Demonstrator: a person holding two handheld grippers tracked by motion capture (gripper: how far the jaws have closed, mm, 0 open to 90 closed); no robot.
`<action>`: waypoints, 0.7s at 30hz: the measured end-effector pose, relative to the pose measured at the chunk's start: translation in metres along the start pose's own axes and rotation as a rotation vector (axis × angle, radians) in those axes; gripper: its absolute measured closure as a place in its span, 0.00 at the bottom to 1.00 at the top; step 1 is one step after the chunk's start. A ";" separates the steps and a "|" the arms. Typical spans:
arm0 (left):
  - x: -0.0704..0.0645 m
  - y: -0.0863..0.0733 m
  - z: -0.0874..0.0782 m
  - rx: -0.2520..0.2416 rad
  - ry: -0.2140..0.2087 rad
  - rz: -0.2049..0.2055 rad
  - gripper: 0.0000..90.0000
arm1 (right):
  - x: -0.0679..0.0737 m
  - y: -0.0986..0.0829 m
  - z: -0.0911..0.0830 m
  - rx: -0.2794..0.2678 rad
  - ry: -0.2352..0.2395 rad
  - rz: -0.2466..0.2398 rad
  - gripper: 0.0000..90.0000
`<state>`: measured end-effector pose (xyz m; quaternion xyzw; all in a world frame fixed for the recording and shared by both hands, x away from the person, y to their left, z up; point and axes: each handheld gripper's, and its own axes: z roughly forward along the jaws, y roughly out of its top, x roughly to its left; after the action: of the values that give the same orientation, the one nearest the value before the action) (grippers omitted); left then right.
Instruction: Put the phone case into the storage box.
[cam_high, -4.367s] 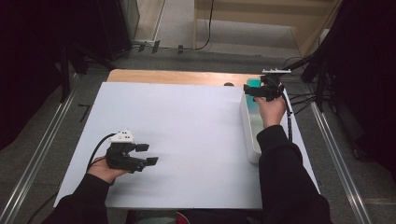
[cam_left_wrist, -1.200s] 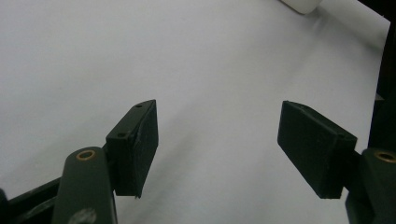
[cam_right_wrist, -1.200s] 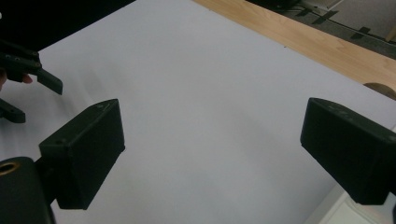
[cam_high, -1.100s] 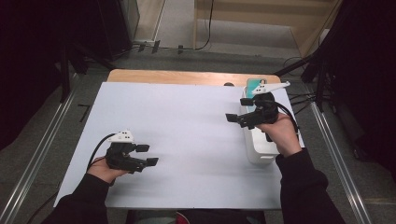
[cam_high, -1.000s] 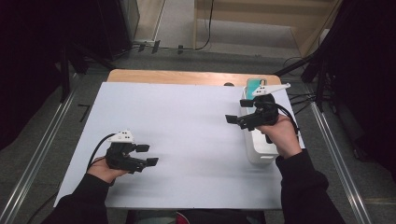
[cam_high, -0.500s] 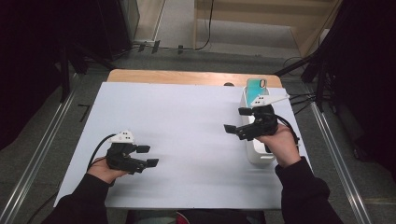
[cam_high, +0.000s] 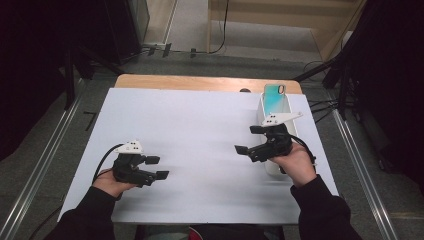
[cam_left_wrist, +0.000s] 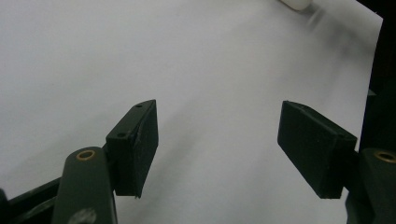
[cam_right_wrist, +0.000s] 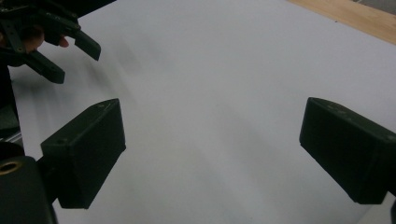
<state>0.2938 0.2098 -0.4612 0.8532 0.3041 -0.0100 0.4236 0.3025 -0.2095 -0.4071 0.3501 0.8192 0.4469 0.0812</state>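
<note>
Right gripper (cam_high: 248, 139) has come back from the far end of the tray (cam_high: 262, 107), where it stood 4.4 s ago, and now sits lower in the high view, at right of centre, over the tray's near part, jaws pointing toward frame left. Its jaws are spread wide with nothing between them; the right gripper view confirms this, with bare white sheet (cam_right_wrist: 224, 102) between the two pads. The phone (cam_high: 274, 99), teal-backed, lies in the tray's far end at upper right of the high view, apart from the jaws and no longer under the hand. Judgement: the phone has been set down in the tray and let go, and the right hand (cam_high: 296, 162) is pulling away, so the placing step looks done. Left gripper (cam_high: 157, 167) has not shifted across the earlier frames: it rests at lower left of the high view on the sheet, jaws also released and empty, as the left gripper view shows. The desk (cam_high: 195, 83) shows as a wooden strip beyond the sheet. Nothing else lies on the sheet to pick up next.
</note>
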 end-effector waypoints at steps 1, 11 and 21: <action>0.000 0.000 0.000 0.001 0.000 0.001 0.32 | 0.000 -0.001 0.000 0.001 -0.001 -0.003 0.13; 0.000 0.000 0.000 0.000 -0.001 0.003 0.32 | 0.007 -0.013 0.002 0.027 0.015 -0.004 0.18; 0.000 0.000 0.001 0.003 -0.003 0.005 0.32 | 0.013 -0.027 0.001 0.051 0.032 0.004 0.18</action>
<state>0.2941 0.2096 -0.4618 0.8545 0.3017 -0.0106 0.4228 0.2794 -0.2099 -0.4271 0.3466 0.8307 0.4317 0.0584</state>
